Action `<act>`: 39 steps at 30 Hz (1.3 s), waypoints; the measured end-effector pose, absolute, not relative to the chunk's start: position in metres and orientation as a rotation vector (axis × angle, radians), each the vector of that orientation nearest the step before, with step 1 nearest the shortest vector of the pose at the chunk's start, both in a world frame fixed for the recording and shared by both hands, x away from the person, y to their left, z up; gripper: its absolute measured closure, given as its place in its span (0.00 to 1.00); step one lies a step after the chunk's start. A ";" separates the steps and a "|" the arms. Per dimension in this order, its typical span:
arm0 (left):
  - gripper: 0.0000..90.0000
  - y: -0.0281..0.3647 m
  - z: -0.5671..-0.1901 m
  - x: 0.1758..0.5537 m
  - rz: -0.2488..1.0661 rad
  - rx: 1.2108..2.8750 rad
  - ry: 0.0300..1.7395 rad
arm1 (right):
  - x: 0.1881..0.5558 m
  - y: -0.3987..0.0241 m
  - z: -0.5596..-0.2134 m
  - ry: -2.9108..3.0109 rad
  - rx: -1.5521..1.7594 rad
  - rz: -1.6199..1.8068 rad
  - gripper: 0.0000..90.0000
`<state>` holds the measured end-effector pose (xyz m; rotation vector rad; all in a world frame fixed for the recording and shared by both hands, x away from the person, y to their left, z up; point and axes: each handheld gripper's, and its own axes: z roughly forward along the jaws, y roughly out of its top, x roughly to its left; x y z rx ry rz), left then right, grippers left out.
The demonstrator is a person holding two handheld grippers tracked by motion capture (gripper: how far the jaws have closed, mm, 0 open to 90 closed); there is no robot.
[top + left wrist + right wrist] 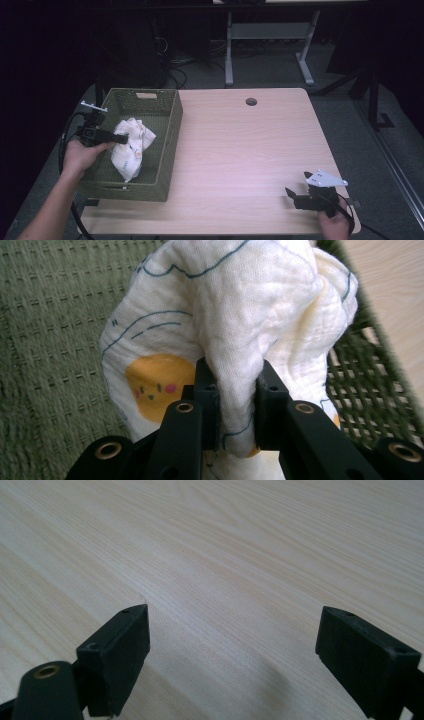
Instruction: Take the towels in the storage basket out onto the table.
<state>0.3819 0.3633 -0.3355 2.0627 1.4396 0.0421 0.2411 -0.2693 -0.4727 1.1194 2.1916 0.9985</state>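
A white cloth point(131, 146) with blue lines and a yellow printed face hangs inside the green woven basket point(170, 129) at the table's left. My left gripper point(122, 139) is shut on a fold of the cloth point(235, 315), its two jaws pinching the fabric from both sides; the bunched cloth droops below the jaws over the basket floor point(45, 340). My right gripper point(291, 196) rests low near the table's front right corner, open, with bare wood point(225, 580) between its fingers point(122, 645).
The light wooden table point(240, 150) has a round cable hole point(251, 101) near its far edge. Beyond the table stand a grey desk frame point(270, 35) and dark equipment with cables on the floor.
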 end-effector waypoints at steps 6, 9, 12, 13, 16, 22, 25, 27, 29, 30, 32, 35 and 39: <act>0.85 0.372 -0.329 0.379 0.006 2.004 1.437 | 0.240 -0.270 -0.472 2.184 1.111 1.002 0.15; 0.85 0.375 -0.325 0.378 -0.021 1.958 1.423 | 0.240 -0.271 -0.471 2.178 1.118 1.007 0.15; 0.85 0.375 -0.318 0.375 -0.041 1.908 1.389 | 0.240 -0.271 -0.472 2.177 1.112 1.005 0.15; 0.85 0.373 -0.315 0.374 -0.033 1.903 1.381 | 0.240 -0.271 -0.472 2.179 1.112 1.004 0.15; 0.85 0.369 -0.307 0.374 -0.034 1.899 1.358 | 0.240 -0.270 -0.472 2.182 1.111 1.002 0.15; 0.84 0.364 -0.297 0.374 -0.049 1.881 1.332 | 0.240 -0.271 -0.471 2.178 1.105 1.006 0.15; 0.84 0.361 -0.295 0.373 -0.072 1.871 1.318 | 0.240 -0.271 -0.471 2.180 1.105 1.005 0.15; 0.84 0.359 -0.294 0.373 -0.087 1.864 1.311 | 0.240 -0.271 -0.471 2.181 1.103 1.004 0.15; 0.84 0.358 -0.292 0.372 -0.102 1.859 1.296 | 0.240 -0.270 -0.471 2.181 1.104 1.004 0.15; 0.84 0.356 -0.290 0.371 -0.104 1.857 1.287 | 0.240 -0.270 -0.471 2.181 1.104 1.005 0.15; 0.84 0.354 -0.287 0.371 -0.111 1.846 1.277 | 0.240 -0.271 -0.471 2.180 1.105 1.005 0.15; 0.84 0.350 -0.281 0.370 -0.123 1.843 1.259 | 0.240 -0.270 -0.471 2.180 1.106 1.005 0.15; 0.84 0.341 -0.271 0.367 -0.115 1.863 1.225 | 0.240 -0.270 -0.471 2.179 1.106 1.005 0.15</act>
